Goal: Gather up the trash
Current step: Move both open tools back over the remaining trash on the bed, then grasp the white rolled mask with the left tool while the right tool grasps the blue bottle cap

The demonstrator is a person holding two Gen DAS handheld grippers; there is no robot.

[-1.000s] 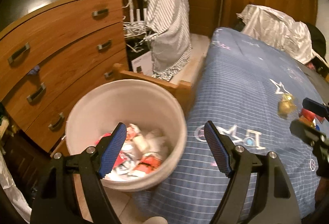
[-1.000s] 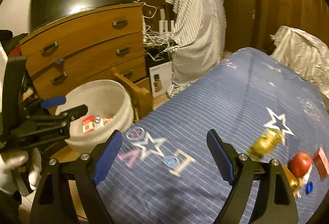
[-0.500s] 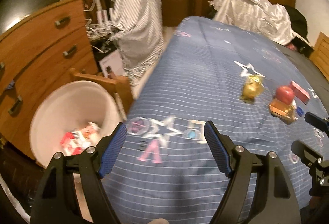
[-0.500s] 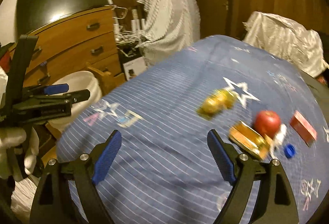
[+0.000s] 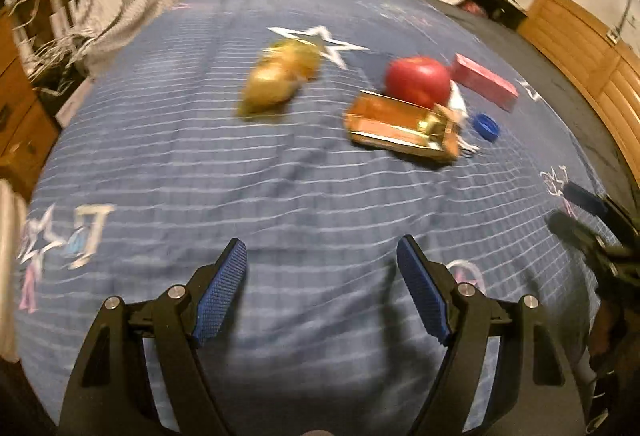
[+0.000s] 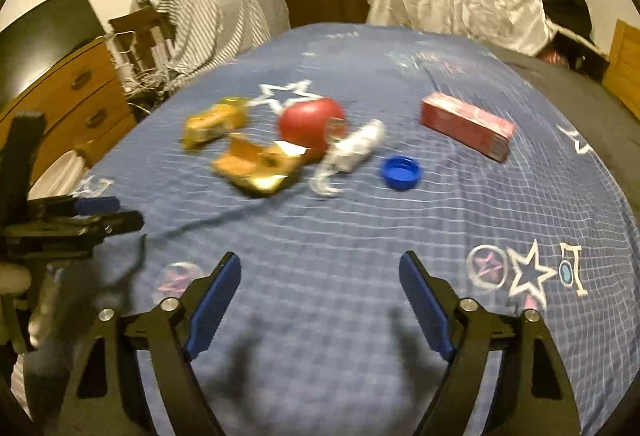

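Both your grippers are empty right now. The left gripper [image 5: 321, 290] has its jaws standing wide with nothing but bedspread between the pads. The right gripper [image 6: 320, 300] has just been closing a little, but there's still a big gap and nothing in it, so it's released too. Both hang over the near part of the blue bedspread [image 6: 360, 236], short of the pile.

The trash sits in a cluster further up the bed. Nearest your left is the crumpled gold wrapper [image 5: 282, 76], a bit apart from the rest. Then the flattened gold carton [image 6: 256, 166], touching or nearly touching the red apple [image 6: 310, 124] behind it. Just beside those lies a crinkled clear wrapper [image 6: 352, 152], then the blue bottle cap [image 6: 401, 172], and off to the side the pink box [image 6: 466, 128].

My guess on handling: the wrappers are feather-light and squishy, so pinch the bulk in the middle and they'll just crush into the pads. The carton looks flimsy, so I'd take it across the short width near one end. The cap is small, stiff and probably slippery on soft bedding, so come straight down and grab across the rim. The pink box looks rigid, so grip its narrow sides. The apple is the heavy, round one and may roll.
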